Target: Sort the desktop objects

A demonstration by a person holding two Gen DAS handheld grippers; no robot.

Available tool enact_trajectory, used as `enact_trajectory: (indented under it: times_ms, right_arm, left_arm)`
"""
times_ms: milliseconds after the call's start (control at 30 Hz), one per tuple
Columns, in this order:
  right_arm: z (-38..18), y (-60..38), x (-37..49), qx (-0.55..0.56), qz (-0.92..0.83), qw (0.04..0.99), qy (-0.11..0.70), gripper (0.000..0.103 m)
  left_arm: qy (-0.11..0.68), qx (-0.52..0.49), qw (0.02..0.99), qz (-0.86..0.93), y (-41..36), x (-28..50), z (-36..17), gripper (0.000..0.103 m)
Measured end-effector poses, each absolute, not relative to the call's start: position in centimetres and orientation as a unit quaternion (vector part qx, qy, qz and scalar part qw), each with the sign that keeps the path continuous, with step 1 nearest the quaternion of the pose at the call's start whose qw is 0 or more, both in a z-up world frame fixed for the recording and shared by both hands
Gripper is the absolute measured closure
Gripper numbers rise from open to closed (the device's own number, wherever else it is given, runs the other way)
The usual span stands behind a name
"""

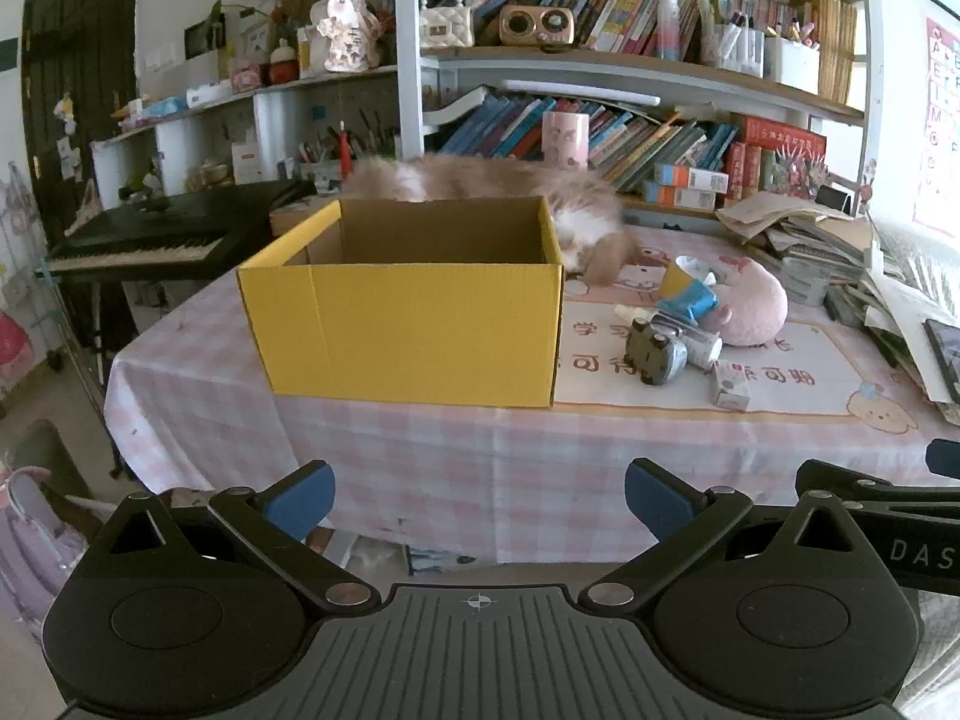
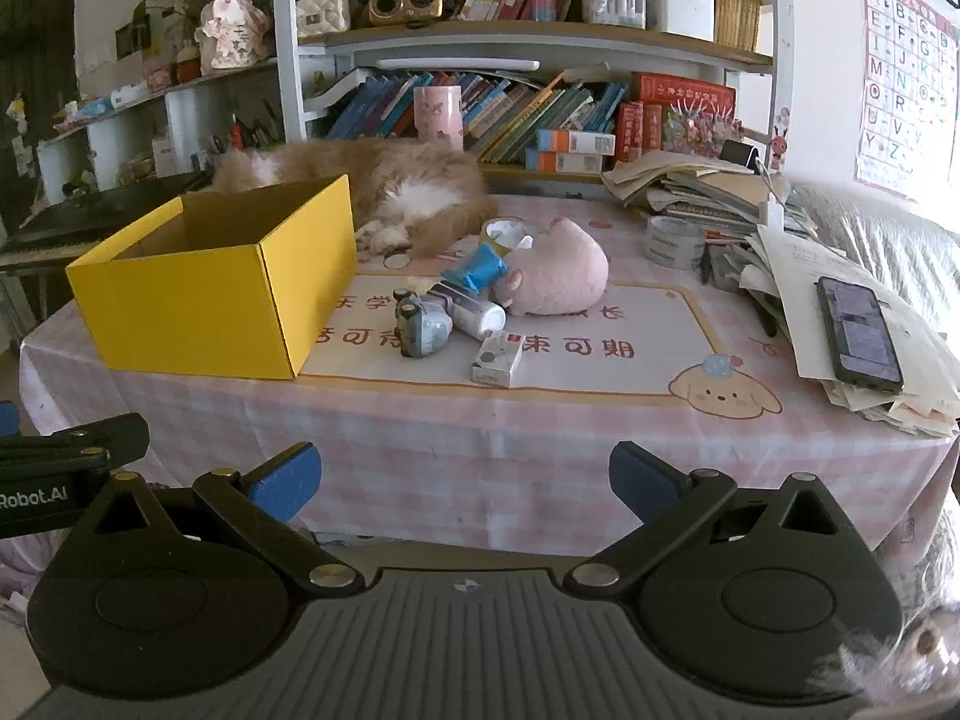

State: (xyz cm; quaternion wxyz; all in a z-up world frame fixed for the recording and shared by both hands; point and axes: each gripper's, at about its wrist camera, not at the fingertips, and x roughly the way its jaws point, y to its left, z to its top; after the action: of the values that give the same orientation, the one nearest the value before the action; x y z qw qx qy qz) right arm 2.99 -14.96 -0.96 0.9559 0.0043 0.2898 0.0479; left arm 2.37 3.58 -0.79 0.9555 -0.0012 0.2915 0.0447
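Observation:
An open yellow cardboard box (image 1: 408, 330) (image 2: 204, 306) stands on the left of the pink checked table. To its right lies a small pile: a grey toy car (image 1: 654, 354) (image 2: 423, 327), a white bottle (image 2: 474, 312), a blue packet (image 2: 477, 267), a pink plush toy (image 1: 753, 306) (image 2: 555, 276), a yellow tape roll (image 2: 504, 234) and a small white carton (image 1: 732, 390) (image 2: 495, 360). My left gripper (image 1: 480, 501) and right gripper (image 2: 465, 486) are both open and empty, held in front of the table's near edge.
A fluffy cat (image 2: 384, 186) (image 1: 510, 186) lies behind the box. Stacked papers with a phone (image 2: 858, 330) and a clear tape roll (image 2: 675, 240) fill the table's right side. Bookshelves (image 2: 540, 96) stand behind. A keyboard piano (image 1: 156, 240) stands at the left.

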Motion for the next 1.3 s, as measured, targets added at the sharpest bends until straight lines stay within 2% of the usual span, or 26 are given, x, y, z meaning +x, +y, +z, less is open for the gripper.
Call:
enact_trajectory:
  times_ms: [833, 1300]
  right_arm:
    - [-1.6, -16.5, 5.1, 0.015, 0.046, 0.947, 0.316, 0.0]
    - [-2.1, -18.7, 9.8, -0.006, 0.067, 0.937, 0.344, 0.0]
  left_arm:
    - [0.317, 0.022, 0.948, 0.023, 1.8, 4.7, -1.4, 0.0]
    - [0.336, 0.01, 0.942, 0.016, -0.8, 8.2, -1.8, 0.0]
